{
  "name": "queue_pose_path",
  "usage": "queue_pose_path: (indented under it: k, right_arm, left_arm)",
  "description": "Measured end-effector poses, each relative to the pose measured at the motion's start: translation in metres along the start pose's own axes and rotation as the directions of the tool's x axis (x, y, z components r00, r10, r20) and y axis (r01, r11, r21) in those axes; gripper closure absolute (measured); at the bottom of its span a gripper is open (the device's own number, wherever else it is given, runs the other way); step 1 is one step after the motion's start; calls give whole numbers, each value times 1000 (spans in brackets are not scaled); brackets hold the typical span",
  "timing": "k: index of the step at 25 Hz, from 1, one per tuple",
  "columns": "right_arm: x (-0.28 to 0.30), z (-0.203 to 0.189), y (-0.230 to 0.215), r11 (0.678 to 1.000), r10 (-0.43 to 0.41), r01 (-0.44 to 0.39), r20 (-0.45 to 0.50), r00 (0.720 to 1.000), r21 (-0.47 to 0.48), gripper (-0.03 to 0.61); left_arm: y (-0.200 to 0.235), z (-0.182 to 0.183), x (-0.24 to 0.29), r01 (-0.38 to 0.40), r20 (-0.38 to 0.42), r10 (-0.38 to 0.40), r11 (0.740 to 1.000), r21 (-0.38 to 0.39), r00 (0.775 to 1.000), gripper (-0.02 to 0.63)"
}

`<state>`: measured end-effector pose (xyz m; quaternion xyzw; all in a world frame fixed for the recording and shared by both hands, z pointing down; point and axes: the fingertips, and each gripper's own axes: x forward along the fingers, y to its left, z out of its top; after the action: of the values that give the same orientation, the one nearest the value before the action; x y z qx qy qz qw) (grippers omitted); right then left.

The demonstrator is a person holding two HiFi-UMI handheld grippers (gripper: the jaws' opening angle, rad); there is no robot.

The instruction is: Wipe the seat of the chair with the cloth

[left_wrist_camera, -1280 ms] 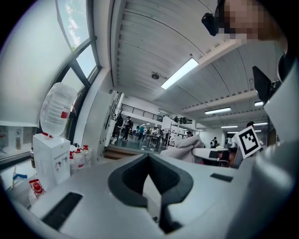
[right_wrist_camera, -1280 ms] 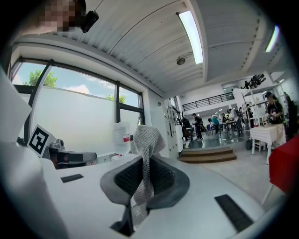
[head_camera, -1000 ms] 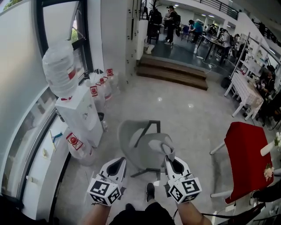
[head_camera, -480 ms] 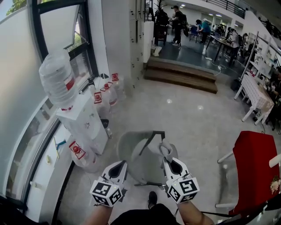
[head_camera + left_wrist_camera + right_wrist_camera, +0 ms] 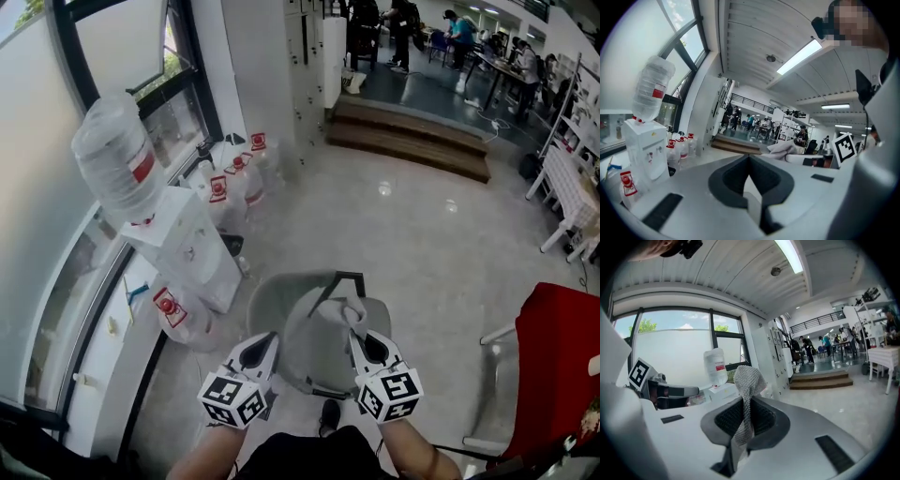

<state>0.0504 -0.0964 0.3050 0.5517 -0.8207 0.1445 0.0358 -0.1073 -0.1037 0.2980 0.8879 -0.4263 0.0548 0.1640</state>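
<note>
Right hand-held gripper [image 5: 357,337]: clamped on the cloth [image 5: 353,312].
Left hand-held gripper [image 5: 264,341]: closed, empty.
Change: I've drawn nearer the chair [image 5: 281,309]; I judge wiping can start.

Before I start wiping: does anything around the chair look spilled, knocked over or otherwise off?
Nothing stands out. The grey chair stands upright on the floor, with no spill or damage visible on it. The cloth is bunched and pinched in the right gripper above the chair. The left gripper is shut and empty.

The left gripper [image 5: 271,336] and right gripper [image 5: 357,334] hide parts of the chair [image 5: 302,345].
</note>
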Motion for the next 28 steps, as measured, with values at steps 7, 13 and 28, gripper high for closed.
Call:
queue_pose_path:
  k: [7, 13, 28]
  right_arm:
    - [39, -44, -22, 996, 77, -80, -102, 992, -32, 548]
    - [78, -117, -29, 994, 104, -111, -236, 966, -18, 548]
    - [122, -295, -29, 988, 116, -150, -530, 840, -21, 548]
  left_arm:
    - [14, -33, 30, -73, -74, 71, 997, -23, 995, 607]
    - [38, -78, 49, -92, -170, 84, 995, -38, 982, 607]
    - [67, -198, 84, -82, -392, 42, 993, -86, 919, 607]
